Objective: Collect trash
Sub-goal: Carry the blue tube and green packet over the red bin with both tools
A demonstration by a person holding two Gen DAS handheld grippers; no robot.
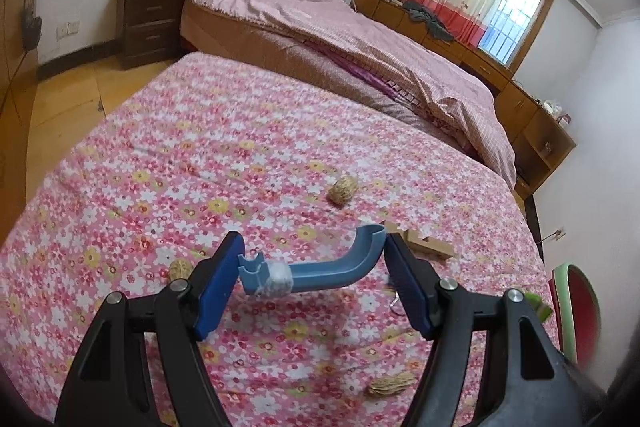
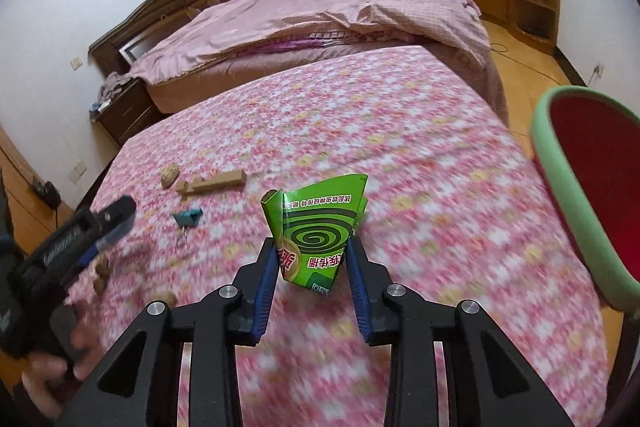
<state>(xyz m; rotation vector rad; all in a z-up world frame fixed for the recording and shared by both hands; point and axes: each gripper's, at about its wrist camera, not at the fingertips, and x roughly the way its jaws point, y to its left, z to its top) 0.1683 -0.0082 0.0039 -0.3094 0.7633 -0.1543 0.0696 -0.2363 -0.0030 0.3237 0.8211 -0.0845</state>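
While each tool [image 1: 314, 263] [image 2: 312, 259] grips one item, three peanut shells [image 1: 343, 189] lie loose.

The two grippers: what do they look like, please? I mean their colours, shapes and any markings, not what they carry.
Both look alike. The left gripper and the right gripper have black plastic linkage arms with triangular cut-outs and round silver pivot screws. Each finger carries a flat blue pad, ribbed along its edge in the right wrist view. The left gripper's black body bears pale lettering, too blurred to read. No cables show.
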